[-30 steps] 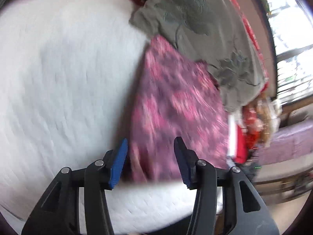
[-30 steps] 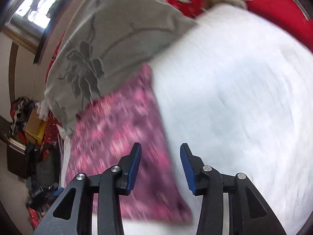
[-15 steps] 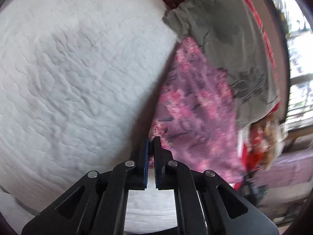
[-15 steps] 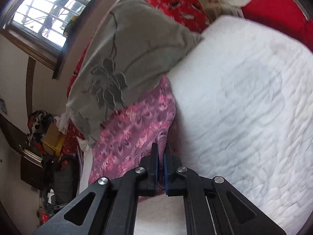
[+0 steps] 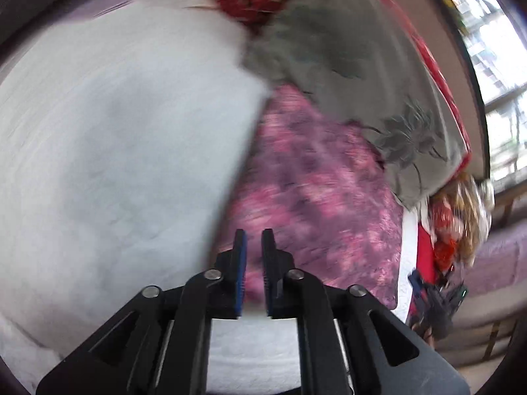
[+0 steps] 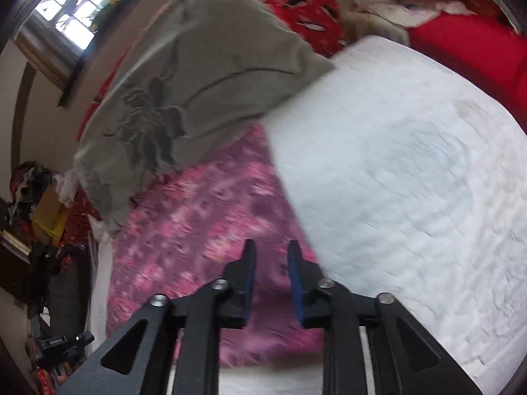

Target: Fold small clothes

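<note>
A pink and purple patterned cloth (image 5: 313,181) lies on the white quilted mattress (image 5: 115,131), its far end tucked under a grey flowered pillow (image 5: 346,49). My left gripper (image 5: 253,235) hovers over the cloth's near left corner. Its jaws are opening, with a narrow gap and nothing pinched. In the right wrist view the same cloth (image 6: 197,214) fills the lower left, beside the mattress (image 6: 395,181). My right gripper (image 6: 270,247) hangs over the cloth's near right part. Its jaws are opening too, wider apart, with the cloth seen below them and not gripped. Both views are blurred.
The grey pillow (image 6: 204,72) leans on red patterned bedding (image 6: 296,0). A red cover (image 6: 467,46) lies past the mattress's far corner. Beside the bed stand a cardboard box (image 6: 49,210) and piled clutter (image 5: 454,230). A window (image 6: 72,16) is behind the pillow.
Both grippers stood wide open a second ago and were shut at the cloth's near edge half a second ago. Now both have parted a little and lifted away from it.
</note>
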### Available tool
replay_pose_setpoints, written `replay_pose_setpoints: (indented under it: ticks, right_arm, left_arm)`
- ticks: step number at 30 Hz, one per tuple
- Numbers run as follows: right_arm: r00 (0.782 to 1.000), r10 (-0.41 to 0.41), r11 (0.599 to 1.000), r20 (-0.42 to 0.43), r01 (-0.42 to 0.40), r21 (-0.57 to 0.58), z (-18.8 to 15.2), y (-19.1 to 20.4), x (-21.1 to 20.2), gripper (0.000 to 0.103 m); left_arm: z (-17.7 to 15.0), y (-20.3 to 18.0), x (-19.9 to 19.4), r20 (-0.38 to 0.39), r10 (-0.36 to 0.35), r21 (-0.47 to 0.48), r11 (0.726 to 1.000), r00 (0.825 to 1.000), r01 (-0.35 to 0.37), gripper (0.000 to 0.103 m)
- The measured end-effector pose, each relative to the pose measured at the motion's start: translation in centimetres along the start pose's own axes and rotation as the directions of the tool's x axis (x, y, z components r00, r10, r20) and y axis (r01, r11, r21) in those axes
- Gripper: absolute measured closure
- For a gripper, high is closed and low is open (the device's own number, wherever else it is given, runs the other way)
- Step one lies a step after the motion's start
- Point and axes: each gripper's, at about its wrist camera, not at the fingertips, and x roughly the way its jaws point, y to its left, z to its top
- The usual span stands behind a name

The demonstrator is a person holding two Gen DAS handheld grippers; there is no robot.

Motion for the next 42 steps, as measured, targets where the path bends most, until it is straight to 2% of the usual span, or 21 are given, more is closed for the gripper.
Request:
replay_pose_setpoints:
  ticks: [3,6,8,9,11,13,16,18,21,22,25,27,28,29,31,33,35,37,39,41,42]
  right_arm:
    - [1.0,0.003,0.997,-0.011,-0.004,-0.071,0.8,3.4,2.3,0.075]
    - [0.999,-0.036,0.988,-0.022,0.032,-0.15,0.5,5.6,5.2,0.075]
    - [0.993,-0.102,0.973,-0.052,0.088,-0.215,-0.5,5.7,8.0,0.073]
    - [0.992,-0.113,0.967,-0.064,0.095,-0.235,-0.8,5.6,8.8,0.073]
    - [0.994,-0.105,0.959,-0.023,0.095,-0.268,-1.1,5.9,8.7,0.072]
    - [0.993,-0.109,0.961,-0.046,0.093,-0.26,-0.3,6.4,8.5,0.07]
    - [0.997,-0.062,0.96,0.047,0.073,-0.27,1.1,7.3,7.2,0.068]
    - [0.995,-0.072,0.959,0.063,0.086,-0.27,1.6,7.5,7.8,0.064]
    - [0.99,-0.14,0.951,-0.025,0.128,-0.281,1.2,6.7,11.3,0.062]
    - [0.991,-0.131,0.947,0.005,0.127,-0.295,1.0,6.7,11.1,0.062]
    - [0.989,-0.149,0.945,-0.004,0.141,-0.294,1.1,7.2,10.3,0.061]
    - [0.996,-0.091,0.959,0.002,0.088,-0.269,0.8,7.2,8.6,0.061]
    - [0.997,-0.08,0.959,0.004,0.078,-0.273,0.6,7.2,8.1,0.059]
    - [0.996,-0.092,0.953,-0.001,0.087,-0.291,0.0,7.1,8.0,0.054]
    - [0.99,-0.136,0.94,-0.04,0.116,-0.322,-0.9,6.7,8.8,0.054]
    - [0.988,-0.152,0.919,-0.009,0.138,-0.369,-1.4,7.0,8.3,0.054]
    - [0.984,-0.175,0.922,-0.036,0.151,-0.355,-1.2,8.0,7.6,0.053]
    - [0.992,-0.118,0.93,-0.037,0.098,-0.355,-1.5,8.5,6.5,0.052]
    - [0.989,-0.141,0.909,-0.046,0.111,-0.401,-2.5,9.0,6.4,0.043]
    - [0.967,-0.23,0.878,-0.108,0.159,-0.451,-3.9,8.7,8.0,0.042]
    - [0.965,-0.247,0.863,-0.092,0.176,-0.473,-4.3,9.0,8.0,0.042]
  left_arm:
    - [0.7,-4.1,3.0,-0.001,0.079,0.113,0.99,0.997,-0.078,0.064]
    - [0.3,-6.5,6.6,0.023,0.207,0.234,0.95,0.978,-0.207,0.057]
    - [-0.1,-6.3,9.2,-0.005,0.28,0.274,0.924,0.96,-0.268,0.056]
    - [-0.2,-6.1,9.5,-0.009,0.273,0.266,0.928,0.962,-0.261,0.056]
    - [0.3,-5.9,8.8,-0.01,0.231,0.247,0.944,0.973,-0.221,0.056]
    - [1.3,-6.0,7.7,0.005,0.177,0.217,0.961,0.984,-0.174,0.056]
    - [2.7,-6.8,6.9,0.05,0.134,0.208,0.968,0.99,-0.141,0.056]
    - [3.1,-7.4,7.9,0.06,0.163,0.232,0.957,0.985,-0.173,0.051]
    - [3.0,-7.3,11.0,0.011,0.231,0.256,0.94,0.973,-0.226,0.046]
    - [3.0,-7.1,11.4,0.007,0.235,0.252,0.94,0.972,-0.229,0.045]
    - [3.2,-6.6,10.0,-0.002,0.179,0.215,0.961,0.984,-0.175,0.045]
    - [2.7,-5.9,8.5,0.015,0.119,0.189,0.975,0.993,-0.12,0.045]
    - [2.3,-5.7,8.1,0.029,0.117,0.189,0.975,0.993,-0.12,0.045]
    - [1.8,-5.5,8.3,0.034,0.142,0.201,0.969,0.989,-0.146,0.043]
    - [0.9,-5.4,9.7,-0.005,0.202,0.246,0.95,0.979,-0.194,0.041]
    - [0.4,-5.7,8.5,0.011,0.201,0.266,0.944,0.98,-0.196,0.041]
    - [0.0,-6.2,6.9,0.042,0.19,0.292,0.937,0.981,-0.194,0.041]
    - [-0.7,-6.3,6.1,0.096,0.239,0.32,0.912,0.966,-0.257,0.04]
    - [-1.5,-5.6,7.5,0.074,0.326,0.358,0.874,0.943,-0.33,0.037]
    - [-1.8,-4.8,8.7,0.016,0.343,0.356,0.876,0.939,-0.325,0.037]
    - [-1.7,-4.5,8.2,0.016,0.324,0.346,0.886,0.946,-0.31,0.037]
